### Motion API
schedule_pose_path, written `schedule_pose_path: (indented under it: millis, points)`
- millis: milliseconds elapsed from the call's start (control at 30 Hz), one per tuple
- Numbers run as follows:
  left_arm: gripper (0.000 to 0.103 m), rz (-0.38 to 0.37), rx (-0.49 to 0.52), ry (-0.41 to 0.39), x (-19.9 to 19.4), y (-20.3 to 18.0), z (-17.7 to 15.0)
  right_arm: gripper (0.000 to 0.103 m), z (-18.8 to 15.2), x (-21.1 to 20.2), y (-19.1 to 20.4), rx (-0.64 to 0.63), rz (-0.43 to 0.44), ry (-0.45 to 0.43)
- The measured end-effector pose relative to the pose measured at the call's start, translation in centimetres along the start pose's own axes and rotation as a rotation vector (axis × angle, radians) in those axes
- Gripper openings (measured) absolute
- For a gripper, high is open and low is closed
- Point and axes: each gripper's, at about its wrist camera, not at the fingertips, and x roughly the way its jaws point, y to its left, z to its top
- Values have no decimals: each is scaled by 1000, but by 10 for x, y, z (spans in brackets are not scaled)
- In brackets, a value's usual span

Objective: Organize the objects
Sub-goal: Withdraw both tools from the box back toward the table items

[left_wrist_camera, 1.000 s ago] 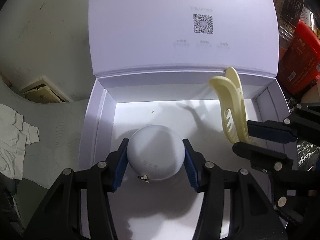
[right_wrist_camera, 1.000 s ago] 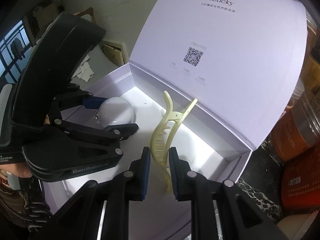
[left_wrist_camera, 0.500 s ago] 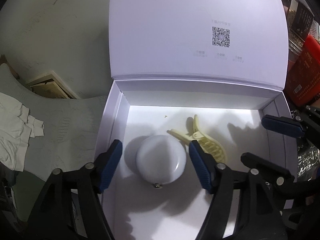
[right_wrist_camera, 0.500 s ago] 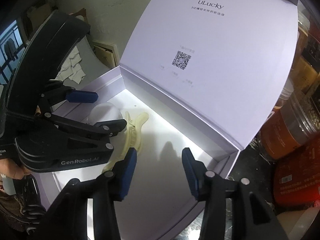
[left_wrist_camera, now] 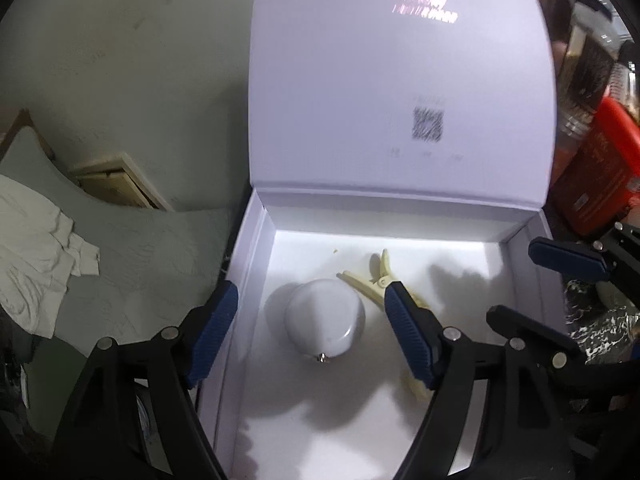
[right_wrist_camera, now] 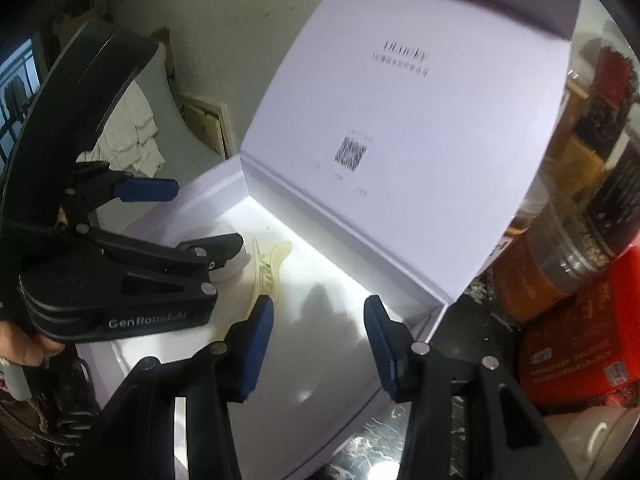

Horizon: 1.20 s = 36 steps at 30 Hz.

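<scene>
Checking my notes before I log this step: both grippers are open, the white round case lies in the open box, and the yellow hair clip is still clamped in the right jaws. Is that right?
Not quite. The yellow hair clip is not clamped: it lies on the floor of the open box beside the white round case, as the right wrist view shows. The right gripper has just been opening with nothing between its jaws. The left gripper is open too.

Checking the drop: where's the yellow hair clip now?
Left wrist view: hair clip lies flat on the white box floor, right of the round white case, partly behind a jaw.
</scene>
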Motion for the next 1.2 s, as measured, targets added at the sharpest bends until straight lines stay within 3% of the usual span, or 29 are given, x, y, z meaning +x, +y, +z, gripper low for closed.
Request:
schedule_pose_path:
  millis: [200,333,400,600,1200]
  points:
    - [75,21,2,-47,-32,0,-6,48,13,-24,4,-3,-18,-58]
    - [75,49,9,-84,-50,10,-9,48,4,-50,10,-5,-32,-94]
    - [76,54,12,-102,-76,-9,-9,49,4,-68,9,-9,-29,-107]
    - [81,72,-27,-155,-116,-2,-14,60,-5,-106,14,-14,-30,-142]
    - [92,94,-109,-288,-210,19,-50,70,-26,-184,49,-17,-48,-231]
